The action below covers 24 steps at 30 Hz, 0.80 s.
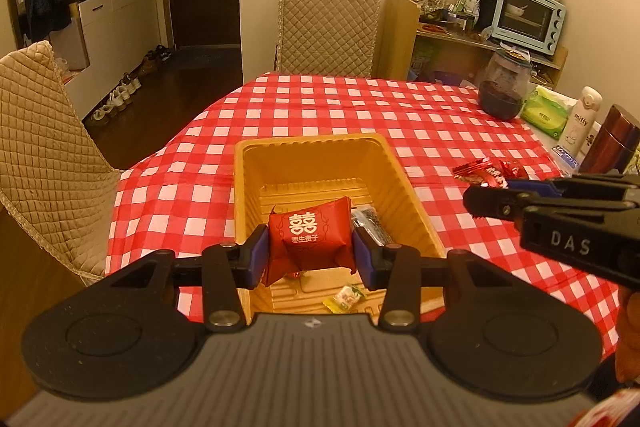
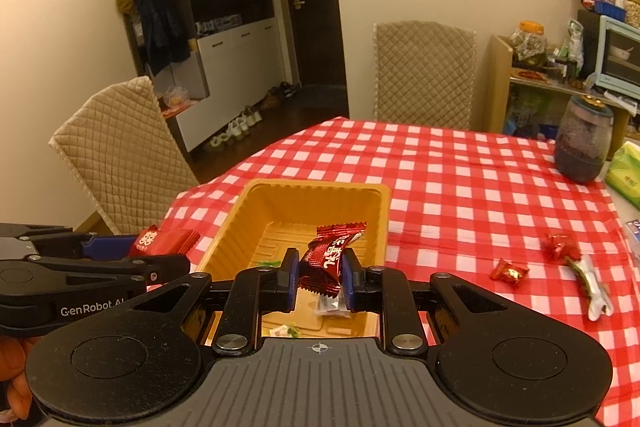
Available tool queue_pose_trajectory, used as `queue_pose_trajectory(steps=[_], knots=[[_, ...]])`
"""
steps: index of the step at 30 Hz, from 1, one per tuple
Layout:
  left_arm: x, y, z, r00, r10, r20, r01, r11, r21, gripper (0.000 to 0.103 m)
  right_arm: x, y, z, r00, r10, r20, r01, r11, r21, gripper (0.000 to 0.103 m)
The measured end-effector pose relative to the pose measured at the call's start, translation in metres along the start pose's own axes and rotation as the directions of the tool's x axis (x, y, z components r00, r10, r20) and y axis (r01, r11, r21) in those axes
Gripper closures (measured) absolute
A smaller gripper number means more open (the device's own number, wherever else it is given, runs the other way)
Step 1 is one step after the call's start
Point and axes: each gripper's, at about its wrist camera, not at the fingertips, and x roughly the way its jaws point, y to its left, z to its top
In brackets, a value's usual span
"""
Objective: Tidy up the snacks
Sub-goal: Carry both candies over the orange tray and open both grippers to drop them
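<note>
A yellow plastic tray [image 1: 248, 195] [image 2: 372, 223] sits on the red checked tablecloth. My left gripper [image 1: 310, 253] is shut on a red square snack packet [image 1: 308, 237] with white characters, held above the tray's near end; the packet also shows in the right wrist view [image 2: 164, 241]. My right gripper [image 2: 320, 277] is shut on a dark red candy wrapper [image 2: 326, 259] above the tray; in the left wrist view it [image 1: 476, 203] is at the right. In the tray lie a dark packet [image 1: 372, 223] and a small green-yellow candy [image 1: 344, 299].
Loose red candies [image 2: 508, 273] [image 2: 560, 247] and a silver-green wrapper [image 2: 592, 287] lie on the cloth right of the tray. A dark jar [image 1: 504, 87], green tissue pack [image 1: 546, 111], white bottle [image 1: 578, 119] and red flask [image 1: 610, 139] stand far right. Quilted chairs [image 1: 40, 155] [image 1: 328, 27] border the table.
</note>
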Motion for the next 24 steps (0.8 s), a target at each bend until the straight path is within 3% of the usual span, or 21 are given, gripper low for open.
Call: queue_pose_trajectory(steps=[24], knots=[[0.083,0.023,0.012,0.998,0.010,-0.069,-0.014,0.999,-0.051,0.062,0.097,-0.016,0.013,0.996,0.032,-0.081,-0.032,0.999,0.000,0.081]])
